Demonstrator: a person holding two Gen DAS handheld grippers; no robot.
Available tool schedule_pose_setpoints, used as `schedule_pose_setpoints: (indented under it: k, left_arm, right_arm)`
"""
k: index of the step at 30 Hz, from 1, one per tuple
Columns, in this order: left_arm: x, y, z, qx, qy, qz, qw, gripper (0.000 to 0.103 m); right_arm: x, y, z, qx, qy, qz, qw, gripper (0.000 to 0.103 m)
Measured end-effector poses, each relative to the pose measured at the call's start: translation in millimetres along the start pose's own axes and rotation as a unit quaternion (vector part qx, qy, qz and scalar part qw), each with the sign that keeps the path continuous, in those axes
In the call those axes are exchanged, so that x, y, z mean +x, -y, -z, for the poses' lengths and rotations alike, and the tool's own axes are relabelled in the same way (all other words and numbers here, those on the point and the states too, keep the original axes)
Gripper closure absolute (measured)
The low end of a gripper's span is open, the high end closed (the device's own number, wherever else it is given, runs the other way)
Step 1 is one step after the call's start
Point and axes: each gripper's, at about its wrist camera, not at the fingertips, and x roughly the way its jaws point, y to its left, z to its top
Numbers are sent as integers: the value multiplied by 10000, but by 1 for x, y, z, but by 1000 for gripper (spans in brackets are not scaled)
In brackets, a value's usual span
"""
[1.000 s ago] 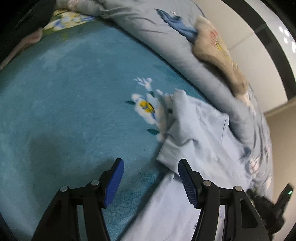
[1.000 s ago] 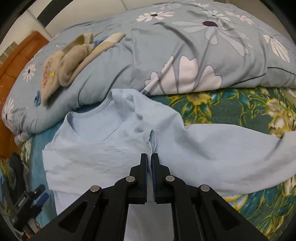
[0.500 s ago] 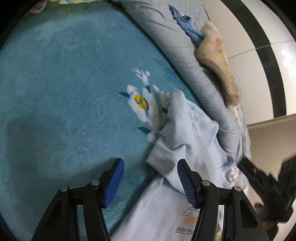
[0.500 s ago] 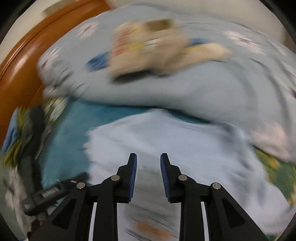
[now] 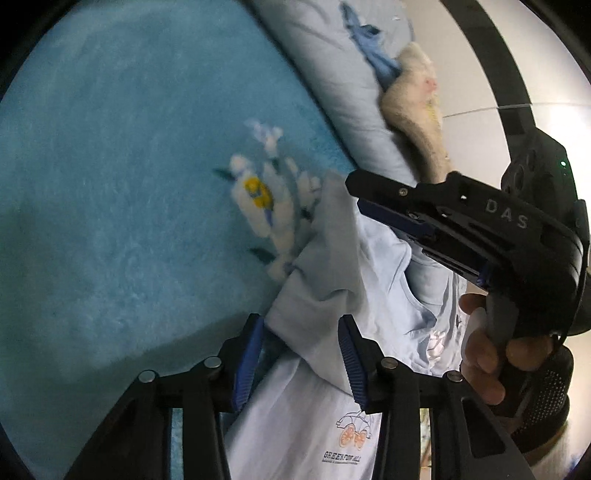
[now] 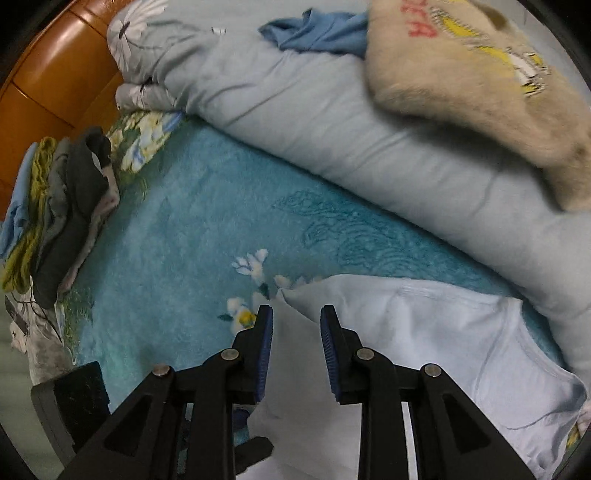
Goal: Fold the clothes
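A pale blue T-shirt with a small printed logo lies on the teal blanket. Its folded-over sleeve points toward the white flower print. My left gripper is open, with the lower edge of that sleeve between its fingers. My right gripper is open just above the sleeve's tip; in the left wrist view it hovers over the shirt, held by a hand. The shirt's collar shows at the right.
A rolled grey-blue duvet runs along the far side, with a beige fleece garment and a blue cloth on it. A stack of folded clothes sits at the left by the wooden headboard.
The right gripper opened, swung left from the shirt's middle to the sleeve tip and now shows in the left view. The left gripper moved forward to the sleeve's lower edge.
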Motion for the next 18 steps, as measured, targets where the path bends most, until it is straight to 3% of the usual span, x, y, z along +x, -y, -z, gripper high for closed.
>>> schedule_pose_setpoints:
  k: [5,7,8,9,12,16,18]
  left_arm:
    - [2,-13,-1,-392,-66,153,9991,75]
    - [3,-14,0,-408,-84,160,9990,82]
    - [3,-14,1,-406,-97,168,9990,91]
    - [4,-14,1,-397,-105,175,9990,92]
    - [-1,-9,3,-271,29,90,9996,94]
    - [-4,-4,6,-74,155,-141,9998,95]
    - [-5,-1,7,19,193,-269,9994,95]
  right_arm:
    - [11,-2,-1,-1,-125,89,9999,76]
    - [15,-4,-4,-21,-178,133,9997,79]
    - [17,-6,-4,-45,-203,154,9997,83]
    - [17,-7,-4,-88,-226,172,9996,99]
    - [16,-11,-5,-172,-189,218,9994,100]
    - [5,-6,-11,-1,223,222,9995,101]
    - [12,-7,-11,-43,173,303,9994,101]
